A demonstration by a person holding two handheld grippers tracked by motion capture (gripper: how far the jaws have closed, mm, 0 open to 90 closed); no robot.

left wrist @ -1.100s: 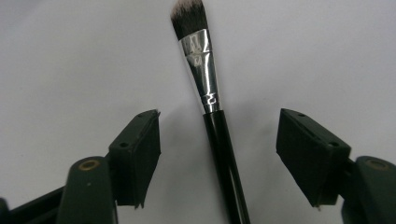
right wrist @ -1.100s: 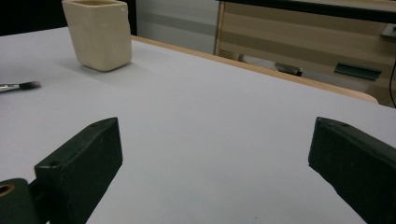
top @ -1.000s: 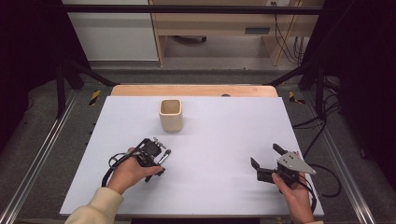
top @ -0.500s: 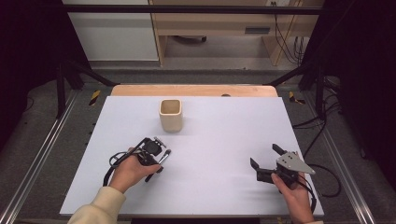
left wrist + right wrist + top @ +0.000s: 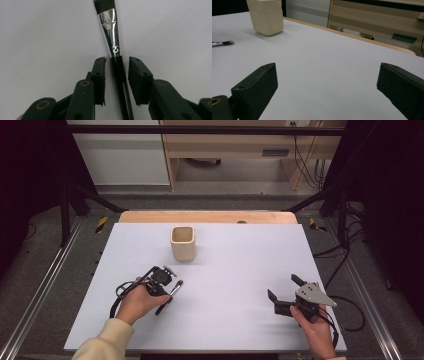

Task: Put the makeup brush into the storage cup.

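Since a second ago, the left gripper (image 5: 115, 62) has edged lower over the brush (image 5: 110, 27), jaws straddling its handle, not yet touching. Light, stiff, slippery: take it just behind the ferrule. The right gripper (image 5: 283, 293) rests spread wide.

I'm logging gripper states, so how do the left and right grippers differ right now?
The left gripper has its jaws narrowly apart astride the handle of a paintbrush; the right gripper has its jaws spread wide around nothing. The left sits nearer the cream cup than the right. Both have black jaws above the white table.
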